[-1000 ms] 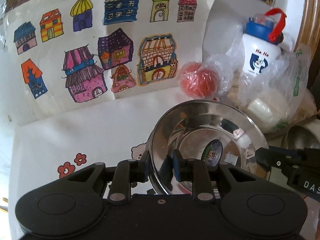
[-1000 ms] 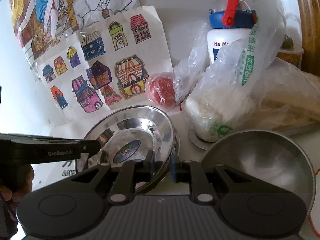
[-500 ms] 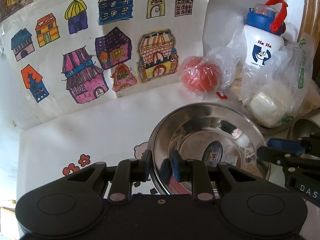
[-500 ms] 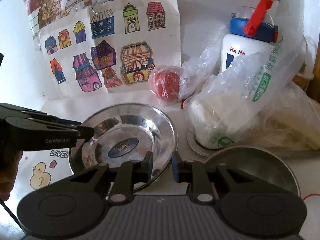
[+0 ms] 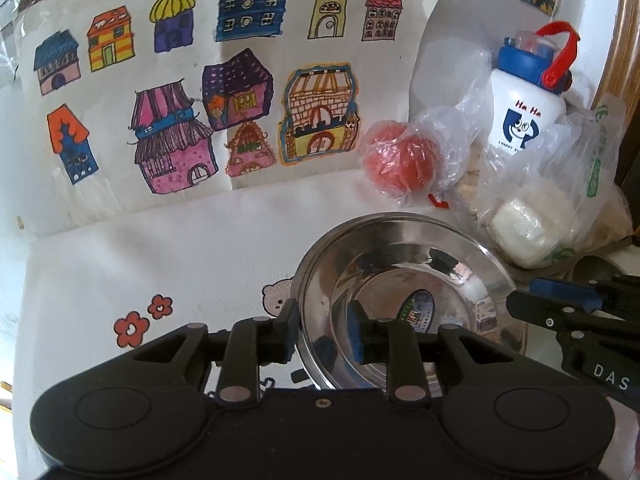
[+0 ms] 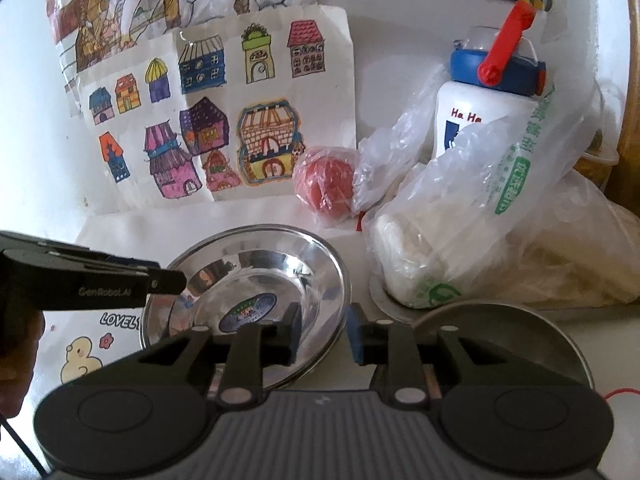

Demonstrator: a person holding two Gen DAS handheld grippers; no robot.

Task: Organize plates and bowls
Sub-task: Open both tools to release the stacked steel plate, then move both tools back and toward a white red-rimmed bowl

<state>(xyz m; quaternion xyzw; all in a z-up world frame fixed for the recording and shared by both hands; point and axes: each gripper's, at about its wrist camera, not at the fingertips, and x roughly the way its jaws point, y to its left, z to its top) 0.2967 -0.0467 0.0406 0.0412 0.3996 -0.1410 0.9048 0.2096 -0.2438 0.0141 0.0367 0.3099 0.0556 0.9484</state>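
Note:
A shiny steel bowl [image 5: 400, 272] with a sticker in its bottom sits on the white printed tablecloth [image 5: 160, 260]. My left gripper [image 5: 323, 330] straddles the bowl's left rim. Its jaws are opening, and the pads no longer press the rim. In the right wrist view the same bowl [image 6: 256, 268] has its right rim between the pads of my right gripper [image 6: 323, 332], whose jaws are also opening with a gap showing. A second, dull steel dish [image 6: 500, 328] lies to the right of the bowl. Each gripper shows in the other's view, the right gripper [image 5: 520, 300] and the left gripper [image 6: 176, 280].
Against the wall stand a red ball in clear plastic [image 5: 400, 164], a white bottle with a blue lid [image 5: 524, 120] and plastic bags with white food [image 6: 440, 248]. Children's house drawings [image 5: 240, 80] hang behind. A hand [image 6: 12, 360] holds the left gripper.
Both grippers were clamped on the bowl's rim, and both have since spread their jaws off it. The right wrist view has rolled somewhat, and the bowl stays in place.

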